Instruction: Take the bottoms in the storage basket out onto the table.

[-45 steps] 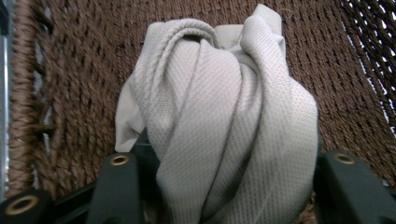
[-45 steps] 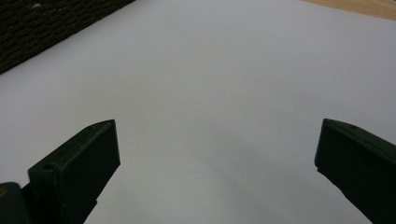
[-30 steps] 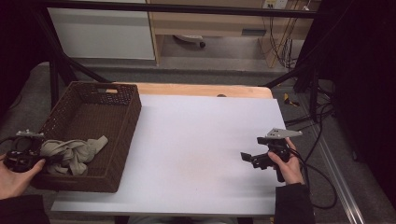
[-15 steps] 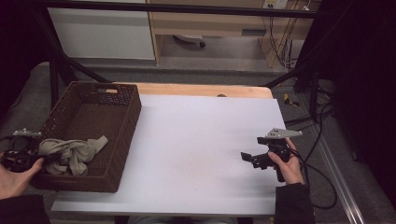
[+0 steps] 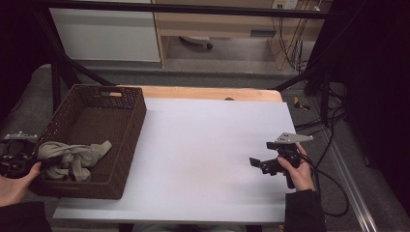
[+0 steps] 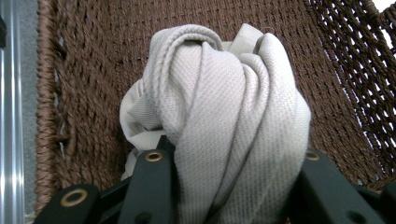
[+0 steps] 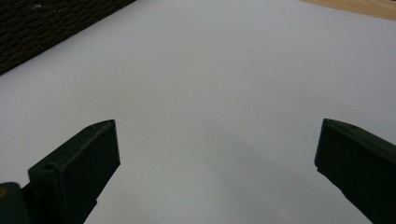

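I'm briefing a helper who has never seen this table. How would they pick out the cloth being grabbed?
Start from the white table top and find the dark brown woven basket at its left edge. In the basket's near end lies a crumpled beige cloth, bunched between the jaws of the left gripper. It is the sole soft, pale thing against the dark weave.

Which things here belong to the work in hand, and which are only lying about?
In the work:
- beige cloth, bunched between the jaws
- left gripper, shut on the cloth
- brown woven basket, holding the cloth

Lying about:
- right gripper, jaws open, nothing between them, over the white table top
- cables on the floor to the right
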The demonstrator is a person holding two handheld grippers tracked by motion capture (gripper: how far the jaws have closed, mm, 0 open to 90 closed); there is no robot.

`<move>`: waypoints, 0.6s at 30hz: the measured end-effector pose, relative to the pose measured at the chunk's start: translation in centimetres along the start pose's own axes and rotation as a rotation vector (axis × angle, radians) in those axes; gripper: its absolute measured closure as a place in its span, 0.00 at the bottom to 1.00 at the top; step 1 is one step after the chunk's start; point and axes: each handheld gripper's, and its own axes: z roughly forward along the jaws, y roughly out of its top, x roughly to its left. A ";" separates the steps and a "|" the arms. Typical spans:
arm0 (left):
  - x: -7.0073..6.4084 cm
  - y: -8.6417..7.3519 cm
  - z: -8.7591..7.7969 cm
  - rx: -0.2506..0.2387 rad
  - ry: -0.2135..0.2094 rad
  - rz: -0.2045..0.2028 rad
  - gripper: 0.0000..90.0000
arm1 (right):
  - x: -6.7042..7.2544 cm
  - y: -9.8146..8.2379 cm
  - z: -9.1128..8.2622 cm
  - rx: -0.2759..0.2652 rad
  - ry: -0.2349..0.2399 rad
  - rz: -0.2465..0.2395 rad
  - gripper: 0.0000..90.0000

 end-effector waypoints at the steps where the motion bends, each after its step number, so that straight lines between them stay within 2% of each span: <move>1: 0.0 0.0 -0.1 0.001 0.002 0.005 0.70 | 0.0 0.0 0.0 0.000 0.000 0.000 0.01; 18: -1.1 1.2 -1.7 -0.026 0.008 0.045 0.70 | 0.1 -0.1 0.2 0.010 0.005 0.000 0.01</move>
